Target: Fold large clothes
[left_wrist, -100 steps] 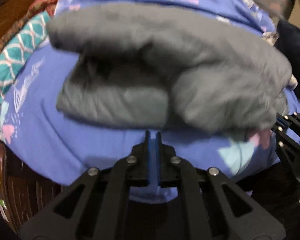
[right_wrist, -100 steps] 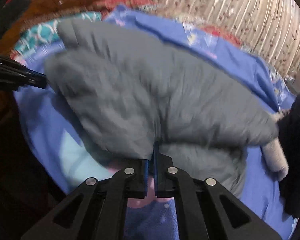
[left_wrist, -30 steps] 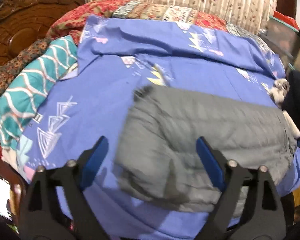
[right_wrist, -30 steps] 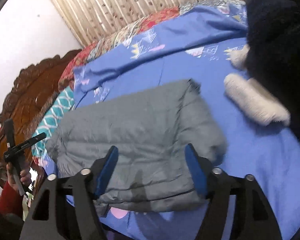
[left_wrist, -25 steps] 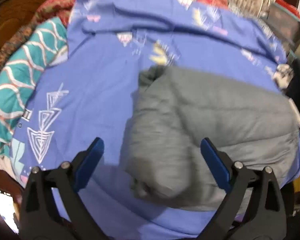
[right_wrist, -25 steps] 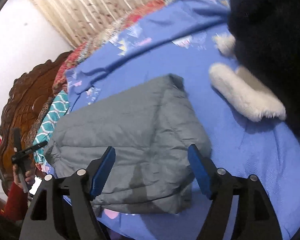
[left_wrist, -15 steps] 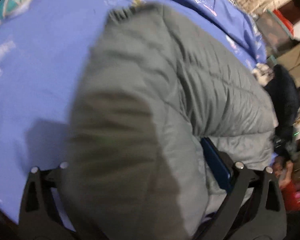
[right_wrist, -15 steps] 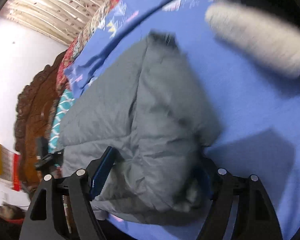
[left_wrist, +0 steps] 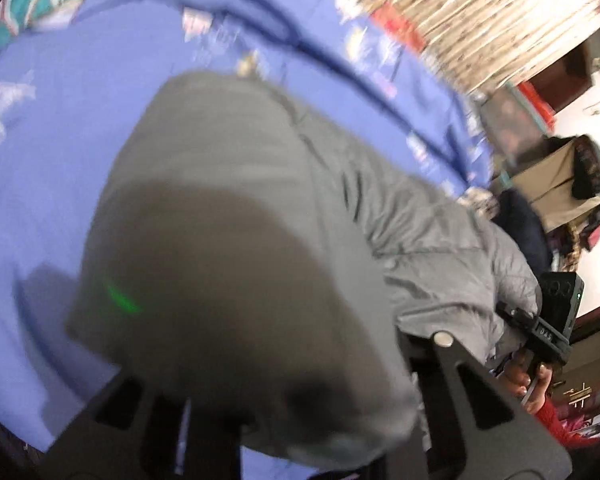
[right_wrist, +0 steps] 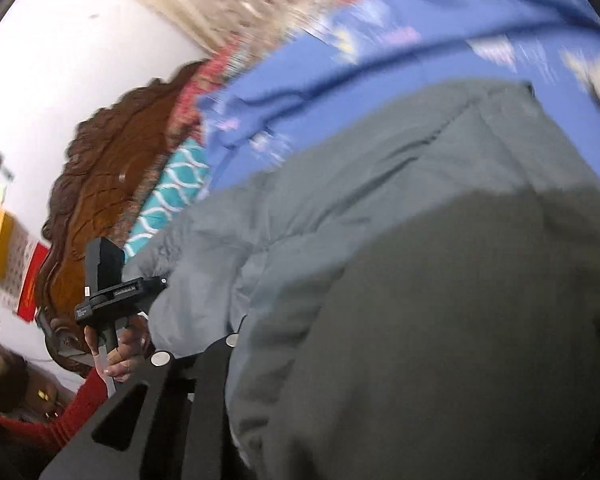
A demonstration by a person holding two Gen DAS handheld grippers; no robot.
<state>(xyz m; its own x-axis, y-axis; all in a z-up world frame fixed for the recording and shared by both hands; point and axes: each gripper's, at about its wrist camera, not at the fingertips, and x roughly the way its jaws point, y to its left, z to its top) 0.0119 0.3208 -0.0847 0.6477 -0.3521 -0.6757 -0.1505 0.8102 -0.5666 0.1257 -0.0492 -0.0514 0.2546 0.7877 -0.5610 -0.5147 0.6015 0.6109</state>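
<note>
Nearest both lenses, the folded grey puffer jacket [left_wrist: 260, 240] bulges over the left gripper [left_wrist: 284, 432] and the right gripper [right_wrist: 236, 392], burying the fingertips; whether either pair of jaws is spread or pinching padding, I cannot tell. The jacket lies on the blue bedsheet [left_wrist: 52, 152], one gripper at each end. Its slippery, springy filling could puff back and undo the fold if only a shallow pinch of the outer shell is caught. Farther off, blurred, sit a teal patterned pillow [right_wrist: 168, 204], carved wooden headboard [right_wrist: 112, 184] and curtain [left_wrist: 480, 12].
</note>
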